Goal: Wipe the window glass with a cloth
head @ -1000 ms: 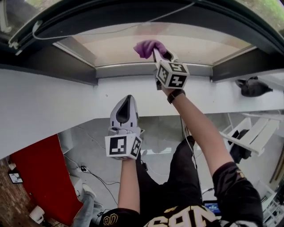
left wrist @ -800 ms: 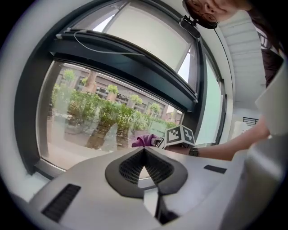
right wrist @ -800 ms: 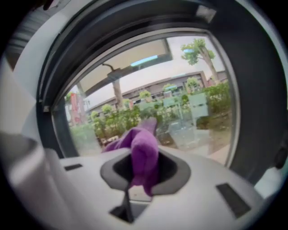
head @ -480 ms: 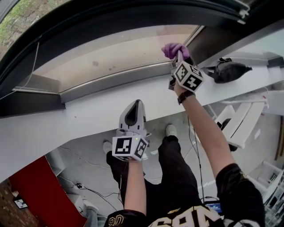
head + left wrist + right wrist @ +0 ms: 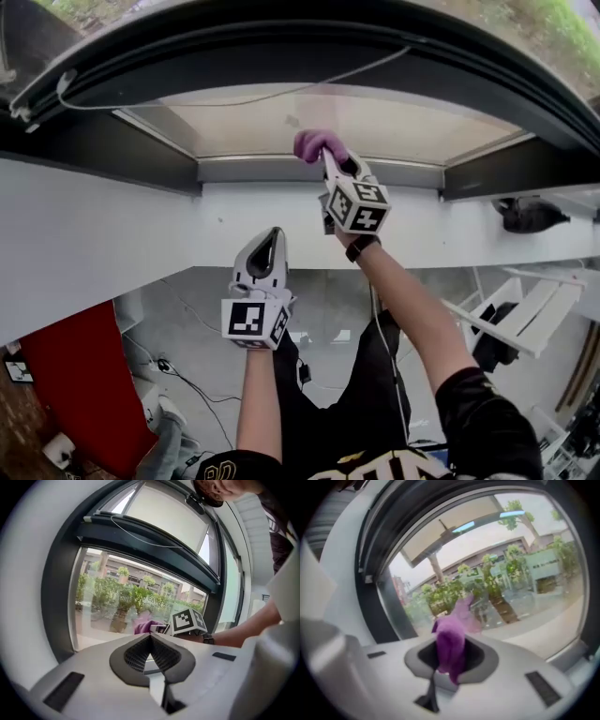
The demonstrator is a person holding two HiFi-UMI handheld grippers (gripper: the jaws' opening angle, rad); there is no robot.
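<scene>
Leftward from the pane's corner goes my right gripper (image 5: pixel 326 161). Head view: it presses a crumpled purple cloth (image 5: pixel 315 143) on the smooth window glass (image 5: pixel 394 122) near the lower frame, and the left gripper (image 5: pixel 271 239) hangs below. Left gripper view: ribbed dark pads (image 5: pixel 136 653) meet on nothing. Right gripper view: jaws clench the soft cloth.

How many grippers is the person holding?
2. The left gripper is shut and empty, held back from the window. The right gripper is shut on the purple cloth, up against the window glass. No others show.
</scene>
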